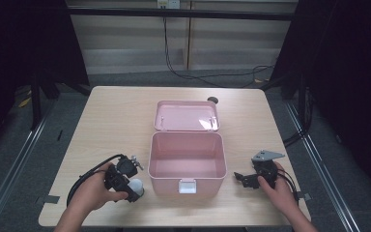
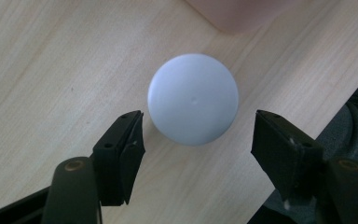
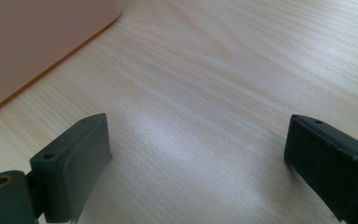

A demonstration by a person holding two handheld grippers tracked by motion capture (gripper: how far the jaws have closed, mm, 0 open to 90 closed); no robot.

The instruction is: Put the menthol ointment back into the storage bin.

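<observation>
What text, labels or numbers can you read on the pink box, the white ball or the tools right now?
None legible.
Pink box and its open lid: plain, no print visible.
White ball: blank apart from a tiny central dimple.
Left tool and right tool: black pads, no markings.
Plate on the far wall: too small to read.

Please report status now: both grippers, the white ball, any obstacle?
Left gripper open, fingers beside white ball, not touching. Right gripper open, idle. Pink box open; nothing blocking.

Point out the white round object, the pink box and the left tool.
white round object (image 2: 193,99), left gripper view, middle of its top.
pink box (image 1: 186,182), high view, front wall.
left tool (image 2: 196,137), left gripper view, midway between its tips.
</observation>
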